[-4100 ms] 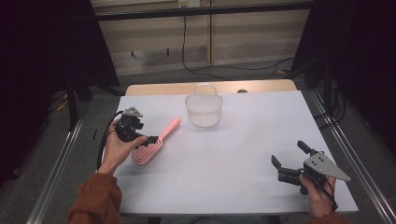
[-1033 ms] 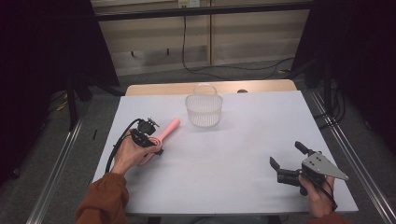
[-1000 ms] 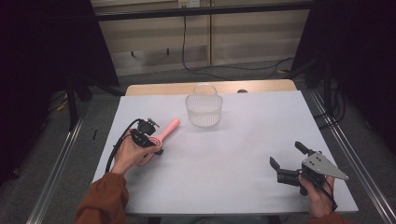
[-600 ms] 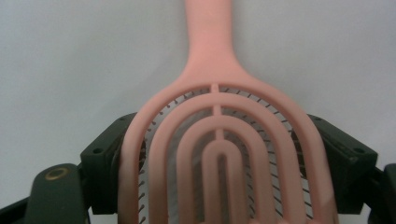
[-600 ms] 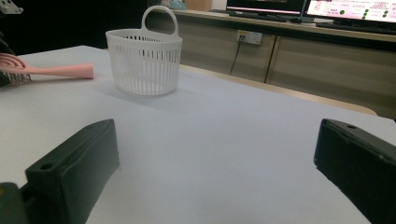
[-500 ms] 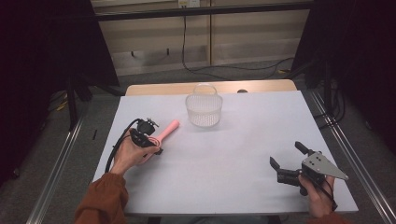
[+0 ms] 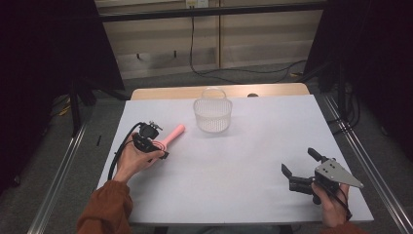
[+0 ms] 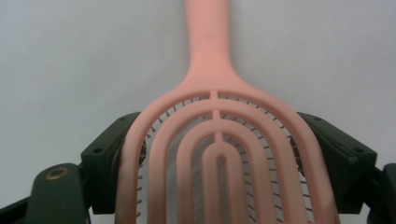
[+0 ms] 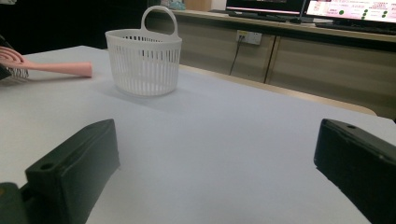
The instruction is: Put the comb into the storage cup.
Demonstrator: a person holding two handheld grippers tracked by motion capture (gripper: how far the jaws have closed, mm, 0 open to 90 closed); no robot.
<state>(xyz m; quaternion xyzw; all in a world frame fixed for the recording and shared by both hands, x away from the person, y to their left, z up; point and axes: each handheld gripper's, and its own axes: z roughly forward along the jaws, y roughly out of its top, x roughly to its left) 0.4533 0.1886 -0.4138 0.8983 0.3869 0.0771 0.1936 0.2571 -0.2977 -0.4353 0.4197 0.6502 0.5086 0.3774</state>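
Note:
A pink vented hairbrush (image 7: 173, 133) is held at the table's left, its handle pointing toward the basket. My left gripper (image 7: 153, 146) is shut on the brush's head. In the left gripper view both black fingers (image 8: 108, 150) press on the sides of the brush head (image 8: 217, 140), and the handle reaches away over the white table. A white slatted basket (image 7: 212, 115) with a hoop handle stands upright at the far middle. My right gripper (image 7: 298, 162) rests at the near right, open, with nothing between its fingers (image 9: 74, 168). The right gripper view shows the basket (image 9: 144, 60) and the brush handle (image 9: 58, 68) farther off.
The white table top (image 7: 243, 161) spreads between the two hands. A wooden strip runs along the table's far edge (image 7: 272, 89). Metal rails flank both sides, and dark curtains hang left and right. Cables lie on the floor beyond.
Since the earliest frame the left hand has shifted slightly right with the brush, whose head now sits in the jaws. Over the last second nothing has moved.

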